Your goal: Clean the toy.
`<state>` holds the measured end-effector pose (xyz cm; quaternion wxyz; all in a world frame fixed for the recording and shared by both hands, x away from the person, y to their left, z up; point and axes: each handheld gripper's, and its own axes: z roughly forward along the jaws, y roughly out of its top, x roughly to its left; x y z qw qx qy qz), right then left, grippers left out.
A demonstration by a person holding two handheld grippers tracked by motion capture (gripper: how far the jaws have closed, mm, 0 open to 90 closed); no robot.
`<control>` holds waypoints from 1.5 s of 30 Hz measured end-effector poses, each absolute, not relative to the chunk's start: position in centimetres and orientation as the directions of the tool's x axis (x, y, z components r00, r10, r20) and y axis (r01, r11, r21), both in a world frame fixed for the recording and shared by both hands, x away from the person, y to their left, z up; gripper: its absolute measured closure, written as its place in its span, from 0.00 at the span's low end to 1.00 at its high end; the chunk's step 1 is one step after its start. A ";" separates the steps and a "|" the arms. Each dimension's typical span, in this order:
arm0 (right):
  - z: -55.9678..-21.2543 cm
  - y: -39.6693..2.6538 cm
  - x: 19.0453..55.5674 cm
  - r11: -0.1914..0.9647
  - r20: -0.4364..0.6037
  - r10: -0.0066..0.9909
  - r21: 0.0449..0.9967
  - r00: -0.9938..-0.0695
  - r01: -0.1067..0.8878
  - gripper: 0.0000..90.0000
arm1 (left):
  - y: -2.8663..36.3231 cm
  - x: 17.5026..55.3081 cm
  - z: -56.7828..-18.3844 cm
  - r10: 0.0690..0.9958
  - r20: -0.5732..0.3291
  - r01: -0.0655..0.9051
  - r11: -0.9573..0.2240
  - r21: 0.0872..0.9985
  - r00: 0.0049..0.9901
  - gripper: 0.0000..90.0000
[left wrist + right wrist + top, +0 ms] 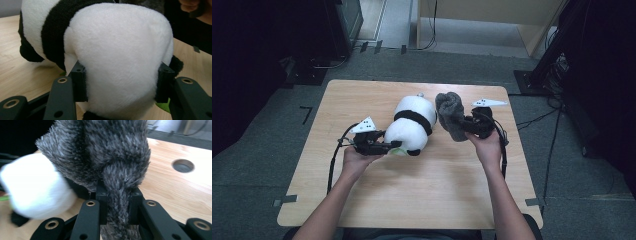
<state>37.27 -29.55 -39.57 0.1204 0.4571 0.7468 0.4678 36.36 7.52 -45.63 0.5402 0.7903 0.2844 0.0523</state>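
**Two soft toys, one in each grip**

Because the panda toy (411, 125) is fat and squashy, the left hand-held gripper (393, 145) has its jaws set wide around the white end, pads pressing into the fur. The toy lies on its side in the middle of the bench (377, 190). The right hand-held gripper (468, 126) pinches a thin fold of the grey furry cloth (451, 116), so its jaws sit narrow. The cloth stands just beside the panda.

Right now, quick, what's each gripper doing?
Left gripper: jaws closed on the white end of the panda plush.
Right gripper: jaws shut on a fold of the grey fuzzy plush.
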 end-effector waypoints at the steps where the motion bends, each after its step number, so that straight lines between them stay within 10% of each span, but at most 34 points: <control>1: -39.2 -28.9 37.0 0.151 0.252 0.778 0.815 -0.576 0.559 0.86 | 7.3 36.4 -45.5 0.531 -0.217 0.396 -0.248 0.884 0.819 0.49; 22: -37.5 -20.9 33.4 0.262 0.233 0.602 0.846 -0.764 0.464 0.84 | 5.9 35.7 -45.1 0.654 -0.188 0.422 -0.220 0.879 0.733 0.48; 45: -43.0 -16.5 32.8 0.430 0.148 0.548 0.794 -0.823 0.429 0.84 | 7.5 36.3 -43.9 0.685 -0.269 0.482 -0.137 0.865 0.677 0.48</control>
